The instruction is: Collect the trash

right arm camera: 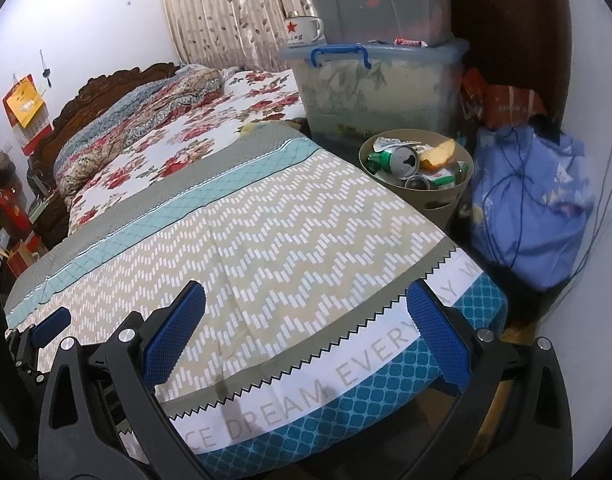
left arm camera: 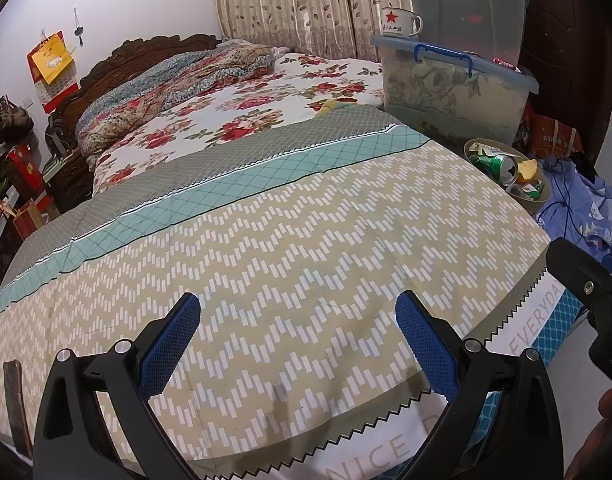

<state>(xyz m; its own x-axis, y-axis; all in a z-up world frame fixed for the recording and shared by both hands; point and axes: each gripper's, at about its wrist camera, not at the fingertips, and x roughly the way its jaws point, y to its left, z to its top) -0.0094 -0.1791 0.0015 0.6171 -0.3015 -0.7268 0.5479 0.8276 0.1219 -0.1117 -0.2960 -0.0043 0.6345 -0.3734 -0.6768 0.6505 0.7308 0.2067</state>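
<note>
Presently, both tools are held low over the foot of the bed, whose beige zigzag-patterned cotton quilt (left arm camera: 290, 248) is seen bare of litter. The left tool (left arm camera: 298, 344) is spread wide with nothing between its blue mesh pads, and the right tool (right arm camera: 306, 336) is likewise wide open and empty.

The trash is found gathered in a round tan plastic waste bin (right arm camera: 441, 204) that stands on the floor just beside the far right corner of the bed, in front of a clear plastic storage box with a blue lid (right arm camera: 369, 92). At the top of the heap a crushed green and silver aluminium drink can (right arm camera: 397, 160) is seen lying on its side; its long axis runs roughly left to right in the right wrist view, with the opened top turned towards the camera. A yellow scrap (right arm camera: 437, 154) lies against it, and crumpled wrappers are packed around.

The can is judged to be light, thin-walled and easily dented further, with a slick surface; a hold across its short width at mid-body would be favoured. The bin itself is judged stiff enough to be taken by its rim.
</note>
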